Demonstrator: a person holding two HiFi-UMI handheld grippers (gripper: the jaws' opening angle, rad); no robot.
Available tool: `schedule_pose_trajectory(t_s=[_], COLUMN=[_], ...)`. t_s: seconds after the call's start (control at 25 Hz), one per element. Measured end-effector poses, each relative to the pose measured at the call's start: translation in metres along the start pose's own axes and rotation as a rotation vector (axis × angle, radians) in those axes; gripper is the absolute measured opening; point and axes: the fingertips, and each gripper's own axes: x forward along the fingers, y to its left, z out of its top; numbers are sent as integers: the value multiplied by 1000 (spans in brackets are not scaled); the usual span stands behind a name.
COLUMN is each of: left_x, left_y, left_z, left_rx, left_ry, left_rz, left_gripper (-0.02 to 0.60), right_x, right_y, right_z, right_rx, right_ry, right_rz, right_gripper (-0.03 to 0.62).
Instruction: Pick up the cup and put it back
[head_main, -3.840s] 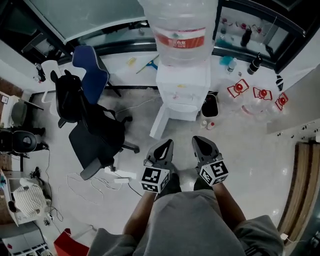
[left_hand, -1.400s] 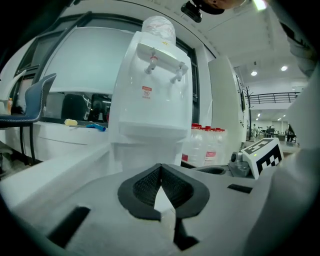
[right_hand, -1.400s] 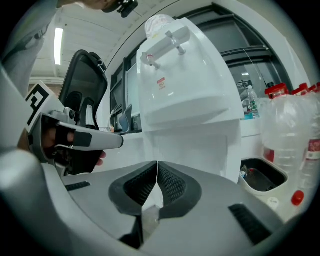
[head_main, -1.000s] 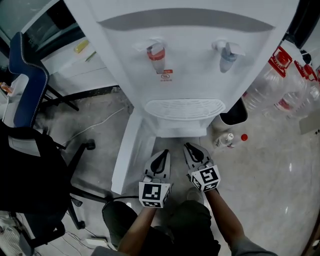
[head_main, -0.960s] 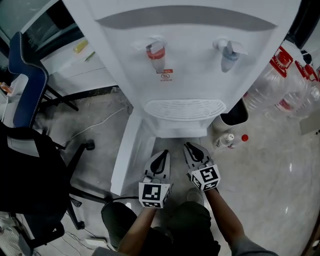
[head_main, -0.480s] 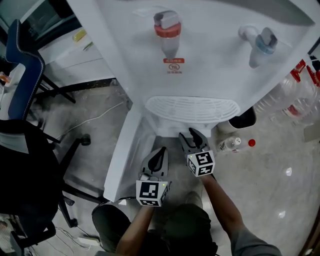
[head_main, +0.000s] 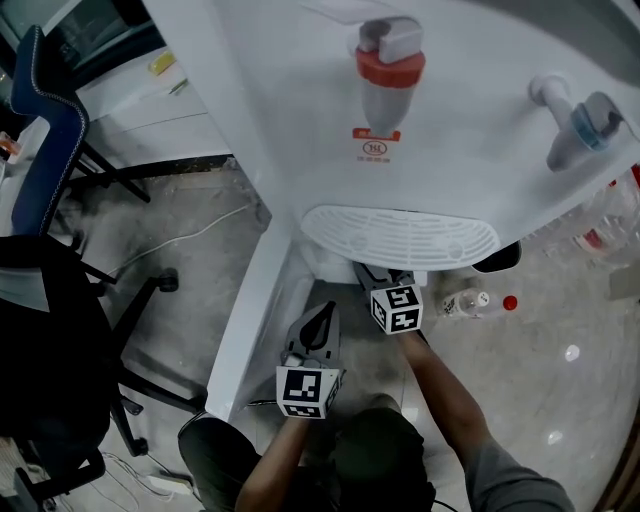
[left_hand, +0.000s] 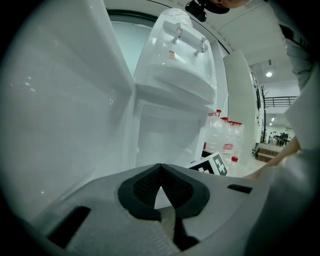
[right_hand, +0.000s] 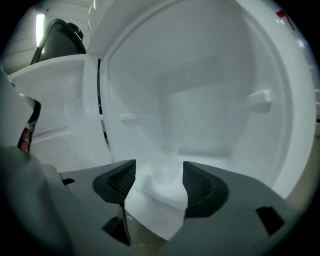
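Reaching for the cup (right_hand: 166, 156) is your step now; it stands mid-frame in the right gripper view, inside the smooth white cabinet (right_hand: 225, 90); your right gripper (head_main: 382, 280) has just been opening, spread wide, cup not yet pinched; your left gripper (head_main: 316, 330) is pressed together, empty; next, slide in, squeeze softly; it looks thin, pale, round.

head: R tongs (head_main: 380, 278) tips hid under drip tray (head_main: 400, 237) | cup (right_hand: 164, 172) faint, blurry

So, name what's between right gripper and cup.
Only bare shelf, seen in the right gripper view; the right gripper, jaws just opened and empty, faces the cup.
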Motion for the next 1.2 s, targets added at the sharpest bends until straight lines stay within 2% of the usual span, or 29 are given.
schedule_pose_trajectory(t_s=[0.6,0.96,1.2], left_x=[-1,-4,-11], left_y=[20,18,4], left_z=[-7,-6,4], left_rx=[-24,-36,-18], left_ry=[11,10,-3], left_rz=[26,12,-29], left_gripper=[9,9,9], right_x=[46,31,3], right_y=[-13,-13,-5], right_z=[-8,6,24], right_rx=[-60,-82,-96], right_ry=[82,44,-1], right_rz=[-72,-90,-80], right_gripper=[282,250,245])
